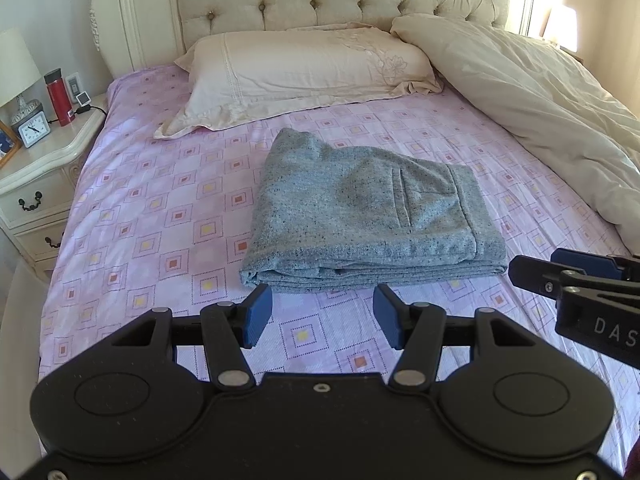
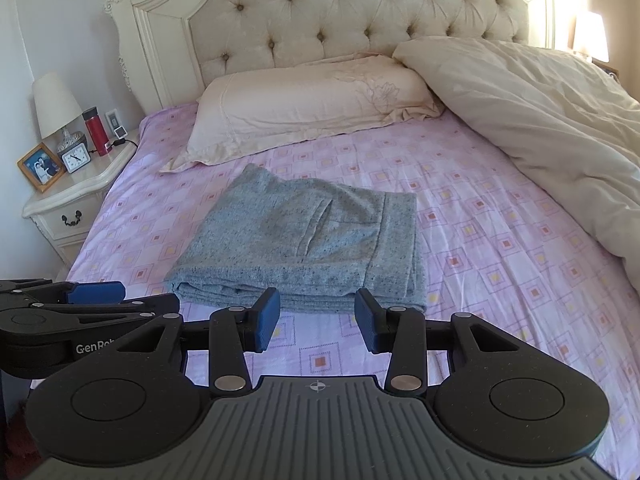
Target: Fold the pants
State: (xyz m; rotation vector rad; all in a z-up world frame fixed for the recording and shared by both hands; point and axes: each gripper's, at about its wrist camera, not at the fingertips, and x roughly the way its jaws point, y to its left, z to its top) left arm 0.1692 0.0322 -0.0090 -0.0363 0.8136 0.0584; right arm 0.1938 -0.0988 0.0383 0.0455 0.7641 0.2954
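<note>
Both the left gripper point(image 1: 323, 316) and right gripper point(image 2: 317, 320) hang released and empty, angled down just short of the folded grey pants point(image 1: 360, 208).

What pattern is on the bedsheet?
Pink bedsheet with nested dotted squares, clearest in the left wrist view.

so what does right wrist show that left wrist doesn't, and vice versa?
Only right wrist: the whole framed photo on the nightstand, and the left tongs from the side.
Only left wrist: the nightstand's second drawer handle, and the right tongs entering from the right edge.
Both: grey pants folded on the pink sheet, pillow, duvet, lamp, clock, red bottle. Both tongs open, holding nothing.
</note>
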